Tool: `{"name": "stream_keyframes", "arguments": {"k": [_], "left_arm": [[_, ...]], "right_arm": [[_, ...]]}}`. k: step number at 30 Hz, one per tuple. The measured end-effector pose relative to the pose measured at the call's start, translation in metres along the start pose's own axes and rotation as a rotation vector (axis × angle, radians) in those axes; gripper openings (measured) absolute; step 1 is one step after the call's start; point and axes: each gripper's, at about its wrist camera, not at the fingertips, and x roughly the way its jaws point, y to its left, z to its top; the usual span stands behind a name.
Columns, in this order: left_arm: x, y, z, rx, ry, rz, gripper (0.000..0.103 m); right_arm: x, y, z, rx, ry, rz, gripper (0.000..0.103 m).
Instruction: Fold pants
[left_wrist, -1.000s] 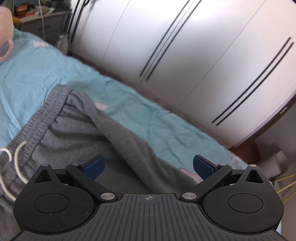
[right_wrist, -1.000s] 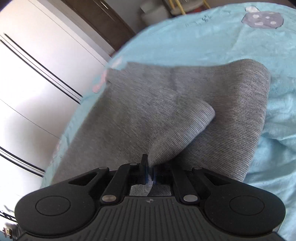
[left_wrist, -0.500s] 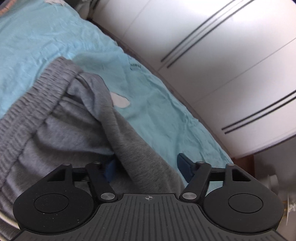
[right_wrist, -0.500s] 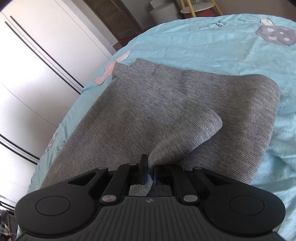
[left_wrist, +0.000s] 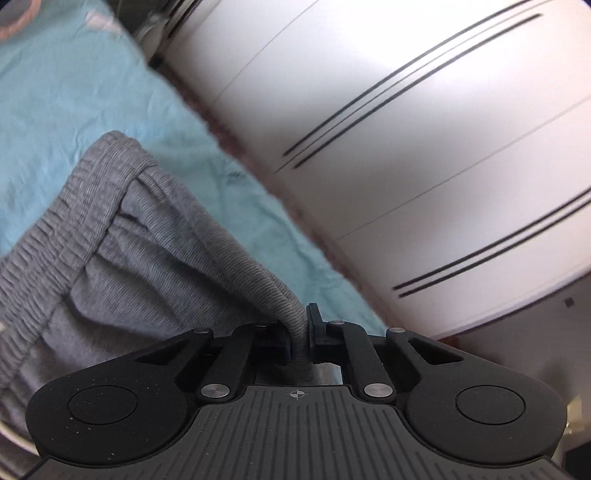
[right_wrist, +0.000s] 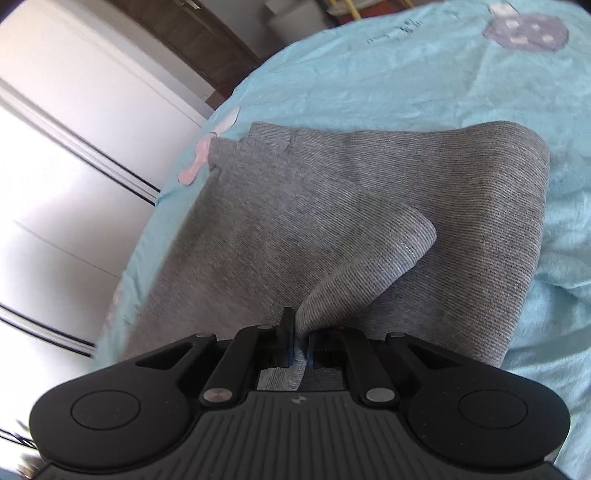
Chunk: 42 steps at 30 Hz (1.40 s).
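Grey ribbed-knit pants (right_wrist: 369, 221) lie on a wrinkled turquoise bedsheet (right_wrist: 406, 74). Left gripper (left_wrist: 300, 332) is clamped on a rolled fabric ridge beside the gathered elastic waistband (left_wrist: 85, 206). Right gripper (right_wrist: 300, 347) pinches a folded corner.

The bed's got a light teal sheet (right_wrist: 424, 85), pretty wrinkled, with cartoon prints on it: a greyish-purple blob with pale dots (right_wrist: 526, 31) at the far right and a pink shape (right_wrist: 201, 155) near the left edge. Running along the bed is a big white wardrobe (left_wrist: 424, 155) with thin black double stripes across its doors. Between the two there's a strip of dark reddish floor (left_wrist: 332, 254). Far back in the right wrist view there's a dark brown door (right_wrist: 207, 44) and something yellow (right_wrist: 354, 7), too blurry to tell.
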Motion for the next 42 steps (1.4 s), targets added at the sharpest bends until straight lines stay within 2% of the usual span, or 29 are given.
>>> {"name": "stream_keyframes", "arguments": {"k": [1, 4, 7, 8, 10, 12, 14, 15, 18, 20, 22, 23, 25, 27, 28, 29, 30, 32, 34, 35, 38, 40, 42], "left_arm": [[-0.016, -0.003, -0.002, 0.012, -0.014, -0.037, 0.01], [-0.054, -0.007, -0.008, 0.024, -0.021, -0.05, 0.01], [-0.084, -0.006, -0.016, 0.007, -0.026, -0.052, 0.01], [-0.089, -0.007, -0.017, 0.015, -0.018, -0.045, 0.01], [-0.086, -0.011, -0.016, 0.016, 0.01, 0.023, 0.01], [-0.09, -0.018, -0.015, -0.007, 0.009, 0.049, 0.009], [-0.117, -0.037, -0.017, 0.007, -0.049, -0.023, 0.008], [-0.132, -0.047, -0.018, 0.049, -0.08, -0.058, 0.009], [-0.194, -0.055, -0.04, 0.146, -0.2, -0.196, 0.006], [-0.226, -0.042, -0.057, 0.14, -0.238, -0.188, 0.006], [-0.236, -0.016, -0.083, 0.127, -0.18, -0.138, 0.006], [-0.23, 0.0, -0.096, 0.122, -0.141, -0.107, 0.006], [-0.213, 0.034, -0.118, 0.08, -0.065, -0.028, 0.012], [-0.19, 0.061, -0.134, 0.016, -0.005, -0.005, 0.032], [-0.179, 0.066, -0.139, -0.007, 0.009, 0.031, 0.035], [-0.171, 0.07, -0.144, -0.024, 0.007, 0.059, 0.045], [-0.162, 0.073, -0.14, -0.022, 0.008, 0.072, 0.058], [-0.151, 0.074, -0.137, 0.0, 0.008, 0.139, 0.07], [-0.141, 0.077, -0.132, 0.017, 0.012, 0.244, 0.07], [-0.144, 0.081, -0.13, -0.013, 0.012, 0.266, 0.07], [-0.149, 0.101, -0.128, -0.125, 0.015, 0.194, 0.069], [-0.135, 0.108, -0.126, -0.141, 0.028, 0.209, 0.069], [-0.133, 0.099, -0.129, -0.1, 0.029, 0.242, 0.066]], "right_arm": [[-0.004, 0.0, 0.003, 0.019, -0.002, 0.036, 0.006], [-0.015, 0.002, 0.008, 0.012, -0.019, 0.1, 0.006], [-0.01, -0.002, 0.013, 0.048, 0.018, 0.081, 0.006], [-0.009, -0.002, 0.015, 0.073, 0.022, 0.099, 0.006], [-0.007, 0.006, 0.022, 0.071, 0.018, 0.099, 0.006], [0.005, 0.021, 0.032, 0.065, 0.036, 0.056, 0.006], [0.012, 0.042, 0.043, 0.074, 0.05, 0.065, 0.006], [0.009, 0.054, 0.05, 0.094, 0.046, 0.104, 0.006], [-0.027, 0.089, 0.075, 0.105, -0.018, 0.358, 0.005], [-0.054, 0.089, 0.084, 0.085, -0.062, 0.475, 0.005], [-0.07, 0.07, 0.087, 0.086, -0.08, 0.505, 0.005], [-0.072, 0.054, 0.085, 0.081, -0.073, 0.486, 0.005], [-0.071, 0.022, 0.073, 0.03, -0.071, 0.371, 0.005], [-0.054, -0.017, 0.06, 0.058, -0.044, 0.223, 0.005], [-0.042, -0.038, 0.052, 0.105, -0.019, 0.142, 0.005], [-0.031, -0.054, 0.045, 0.147, 0.004, 0.088, 0.005], [-0.024, -0.064, 0.038, 0.172, 0.014, 0.074, 0.005], [-0.026, -0.066, 0.029, 0.181, -0.024, 0.099, 0.005], [-0.029, -0.052, 0.028, 0.137, -0.021, 0.075, 0.006], [-0.028, -0.043, 0.027, 0.119, -0.013, 0.064, 0.008], [-0.023, -0.038, 0.03, 0.125, 0.004, 0.05, 0.009], [-0.019, -0.037, 0.031, 0.118, 0.001, 0.05, 0.009], [-0.016, -0.048, 0.027, 0.109, -0.006, 0.055, 0.009]]}}
